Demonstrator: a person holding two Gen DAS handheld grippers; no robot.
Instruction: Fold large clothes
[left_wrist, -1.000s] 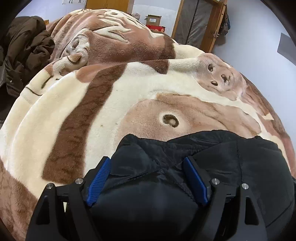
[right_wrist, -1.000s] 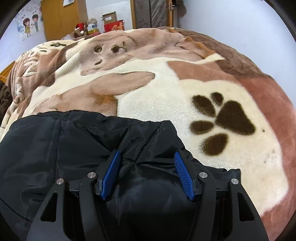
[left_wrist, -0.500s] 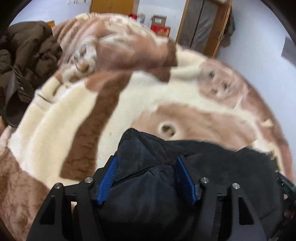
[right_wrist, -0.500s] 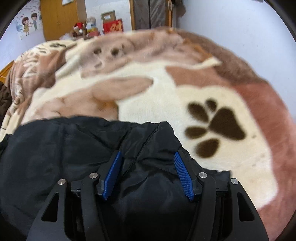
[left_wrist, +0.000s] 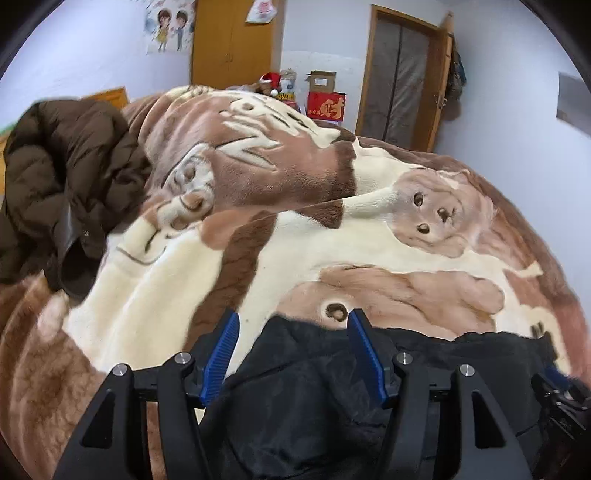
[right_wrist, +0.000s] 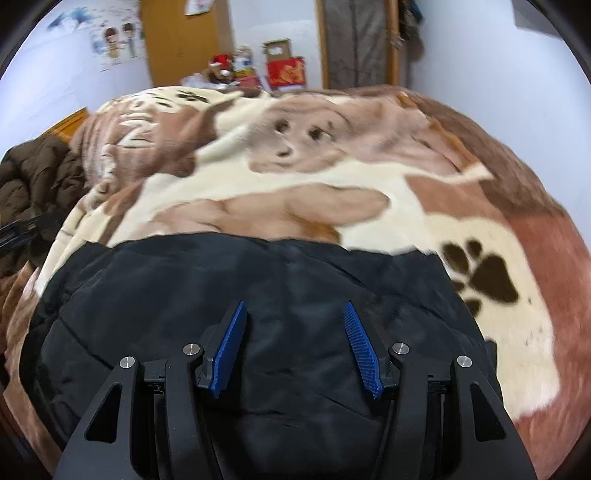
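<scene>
A black padded jacket (right_wrist: 258, 295) lies folded on a brown and cream dog-print blanket (right_wrist: 369, 192). It also shows at the bottom of the left wrist view (left_wrist: 314, 376). My left gripper (left_wrist: 291, 321) is open, its blue pads (left_wrist: 221, 347) standing over the jacket's left end. My right gripper (right_wrist: 295, 314) is open above the middle of the jacket, with nothing between its blue pads (right_wrist: 358, 343). The right gripper shows at the right edge of the left wrist view (left_wrist: 561, 391).
A crumpled brown puffer coat (left_wrist: 62, 184) lies on the blanket (left_wrist: 258, 266) at the left. Beyond the bed stand a red box (left_wrist: 327, 107), a wooden wardrobe (left_wrist: 232, 44) and a door (left_wrist: 402, 74). A white wall (left_wrist: 517, 92) runs along the right.
Both grippers have let go of the jacket and pulled up and back from it. The jacket now lies flatter on the blanket.
</scene>
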